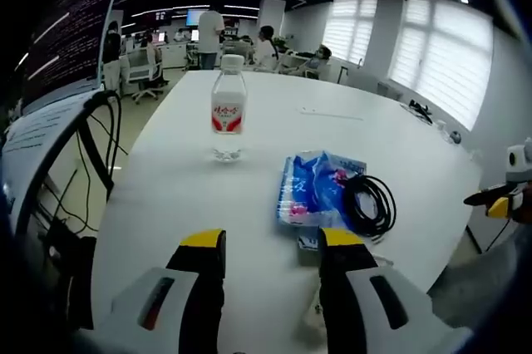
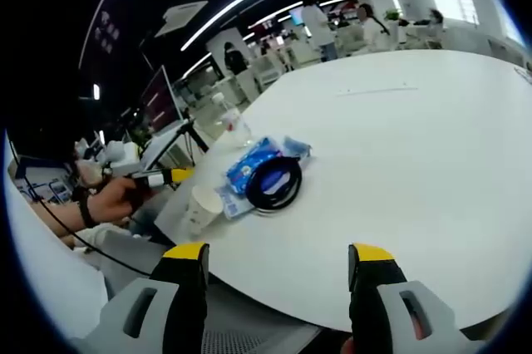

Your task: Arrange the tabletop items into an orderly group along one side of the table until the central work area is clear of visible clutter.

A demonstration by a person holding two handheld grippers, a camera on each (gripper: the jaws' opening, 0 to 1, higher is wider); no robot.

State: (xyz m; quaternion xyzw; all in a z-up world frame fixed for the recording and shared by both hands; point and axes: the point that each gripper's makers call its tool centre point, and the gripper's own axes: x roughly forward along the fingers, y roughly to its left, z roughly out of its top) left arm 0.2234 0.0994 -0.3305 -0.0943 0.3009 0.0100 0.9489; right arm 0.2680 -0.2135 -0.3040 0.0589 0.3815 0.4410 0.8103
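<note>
A clear water bottle (image 1: 228, 113) with a red label stands upright on the white table (image 1: 249, 304), also seen as the bottle (image 2: 235, 125) far left. A blue packet (image 1: 320, 188) lies flat with a black cable coil (image 1: 370, 204) on its right side; in the right gripper view the coil (image 2: 273, 181) rests on the packet (image 2: 253, 163). A paper cup (image 2: 202, 204) stands by the packet near the table's edge. My left gripper (image 1: 272, 242) is open, just short of the packet. My right gripper (image 2: 280, 254) is open over bare table (image 2: 399, 138).
A laptop screen (image 1: 66, 38) on a stand with dangling cables (image 1: 91, 154) sits off the table's left edge. The left gripper (image 2: 162, 177) and the hand holding it (image 2: 108, 196) show beyond the cup. People and desks fill the office behind.
</note>
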